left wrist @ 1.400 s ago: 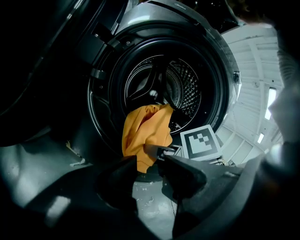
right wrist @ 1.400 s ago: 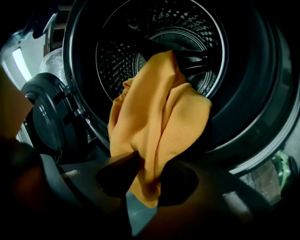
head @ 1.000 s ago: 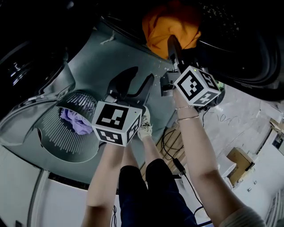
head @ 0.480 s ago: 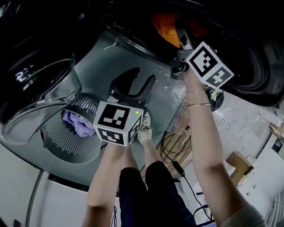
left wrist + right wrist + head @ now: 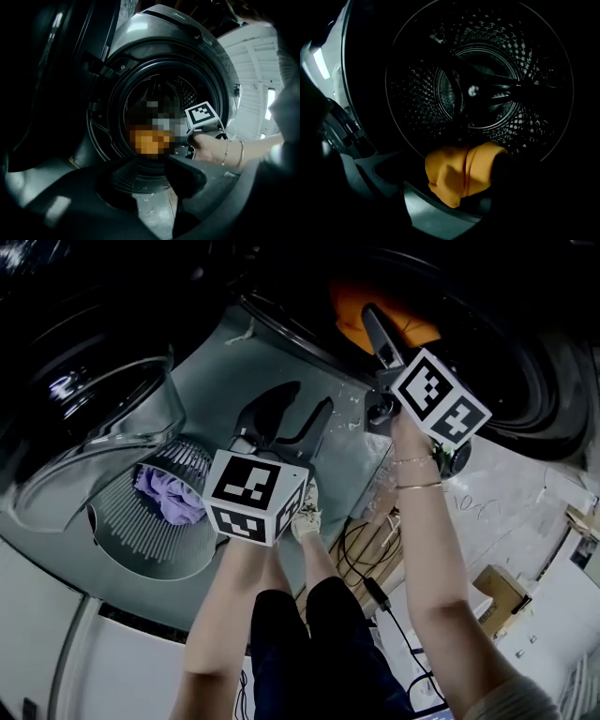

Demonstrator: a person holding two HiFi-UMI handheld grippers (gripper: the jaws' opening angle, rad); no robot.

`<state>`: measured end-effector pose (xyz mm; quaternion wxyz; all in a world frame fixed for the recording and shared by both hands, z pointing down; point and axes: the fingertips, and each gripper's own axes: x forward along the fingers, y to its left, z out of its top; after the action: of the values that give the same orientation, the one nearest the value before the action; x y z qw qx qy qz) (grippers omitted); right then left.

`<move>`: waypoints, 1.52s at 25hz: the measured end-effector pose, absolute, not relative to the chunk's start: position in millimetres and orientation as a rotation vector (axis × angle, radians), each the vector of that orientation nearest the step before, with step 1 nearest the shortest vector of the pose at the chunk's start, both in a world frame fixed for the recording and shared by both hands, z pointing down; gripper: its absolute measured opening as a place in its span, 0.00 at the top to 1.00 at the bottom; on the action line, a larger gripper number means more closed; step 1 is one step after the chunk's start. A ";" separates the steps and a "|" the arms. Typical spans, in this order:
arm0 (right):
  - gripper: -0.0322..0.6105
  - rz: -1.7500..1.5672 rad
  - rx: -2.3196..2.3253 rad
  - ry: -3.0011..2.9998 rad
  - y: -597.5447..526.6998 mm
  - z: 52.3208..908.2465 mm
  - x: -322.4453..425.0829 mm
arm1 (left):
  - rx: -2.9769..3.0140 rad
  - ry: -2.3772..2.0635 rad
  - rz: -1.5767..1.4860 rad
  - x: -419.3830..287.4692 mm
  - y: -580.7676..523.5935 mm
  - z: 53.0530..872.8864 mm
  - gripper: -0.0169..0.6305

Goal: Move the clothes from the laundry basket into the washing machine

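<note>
At the drum mouth: my right claw (image 5: 368, 319) is clamped on the orange garment (image 5: 459, 176), which sags over the door lip of the washing machine (image 5: 478, 84), part in and part out.
Right claw's hold: a bunched fold near the middle. The drum is dark, so I think both jaws have cloth, but I can't say how deep.
Left claw (image 5: 298, 407): jaws wide apart with nothing between them, hovering between basket and machine.
Laundry basket (image 5: 141, 545): low on my left, well apart from the drum, with a purple garment (image 5: 169, 495) heaped inside.
How the clothes handle: soft, light and limp, I judge. They drape and trail rather than slide, and a hanging end could catch on the door lip. Nothing here can break.
Where to take hold: for the purple piece, a thick fold at the top of the heap, pinched deep so the whole thing lifts together.
Orange piece: it needs carrying further in before I let go.
</note>
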<state>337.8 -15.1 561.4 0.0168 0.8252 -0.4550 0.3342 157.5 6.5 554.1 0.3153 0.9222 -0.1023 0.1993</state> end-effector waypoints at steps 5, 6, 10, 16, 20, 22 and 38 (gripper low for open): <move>0.09 1.018 2.523 -1.416 7.8 549.2 315.0 | 2.415 -0.309 0.521 141.7 6.6 541.9 0.71; 0.10 1.002 2.516 -1.443 8.5 542.3 307.7 | 2.409 -0.317 0.520 136.5 7.4 539.0 0.71; 0.13 0.933 2.384 -1.626 0.4 510.4 260.9 | 2.378 -0.371 0.527 104.5 10.8 526.8 0.71; 0.27 1.006 2.094 -1.918 -15.7 479.5 151.5 | 2.316 -0.524 0.505 31.6 7.4 511.2 0.71; 0.44 1.087 1.881 -2.077 -25.3 480.0 68.1 | 2.246 -0.674 0.486 -31.9 -3.6 513.6 0.71; 0.51 1.102 1.741 -2.153 -28.4 484.7 26.9 | 2.201 -0.742 0.470 -63.7 -8.3 519.1 0.71; 0.91 1.231 1.005 -2.301 -4.4 582.7 -171.2 | 1.893 -1.122 0.569 -234.8 3.9 646.4 0.71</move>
<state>-171.2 -4.4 582.7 0.1718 0.3541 -0.8106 0.4336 -234.8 3.9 646.4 0.4208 0.7556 -0.4477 0.2272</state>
